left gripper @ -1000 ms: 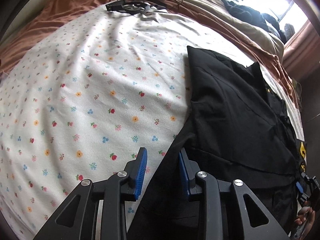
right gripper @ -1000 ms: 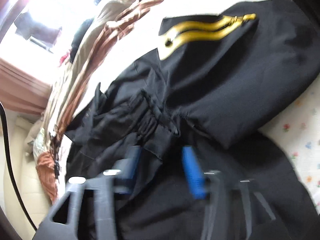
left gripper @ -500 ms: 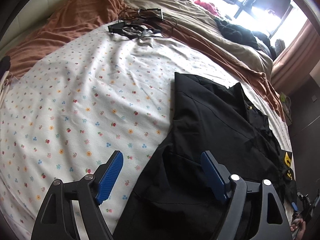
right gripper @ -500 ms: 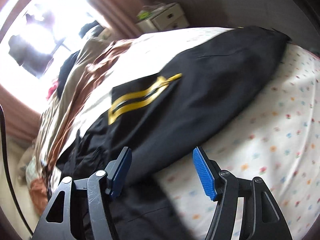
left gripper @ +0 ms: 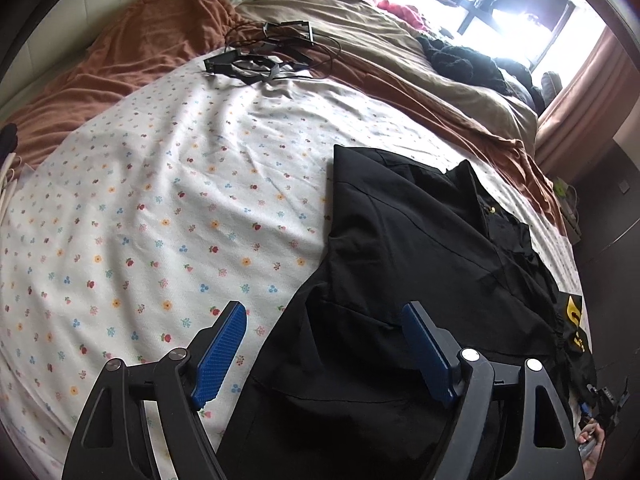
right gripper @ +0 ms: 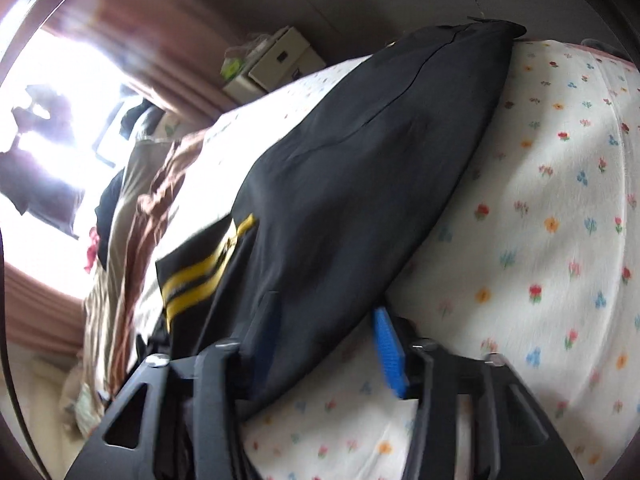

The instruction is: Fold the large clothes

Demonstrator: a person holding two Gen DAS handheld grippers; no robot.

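Black jacket (left gripper: pixel 420 264) on a flowered bedsheet (left gripper: pixel 140 208), both grippers low at its near edges.

Left wrist view, from left: brown blanket (left gripper: pixel 132 52) at the far edge of the sheet, a tangle of black frames and cable (left gripper: pixel 264 56) lying where blanket meets sheet, then the jacket spread flat on the right half of the bed, a yellow-marked patch at its far right. Left gripper (left gripper: pixel 324 344) spread wide, nothing between its blue pads; left pad over the sheet, right pad over the jacket's near hem, not pressing it. Right wrist view: bright window (right gripper: pixel 52 120) at left, yellow-striped sleeve (right gripper: pixel 200 268), jacket body running diagonally, sheet to the right. Right gripper (right gripper: pixel 328 344) closing, the jacket's edge between its jaws; left pad is against the cloth, right pad still apart over the sheet. View is blurred.
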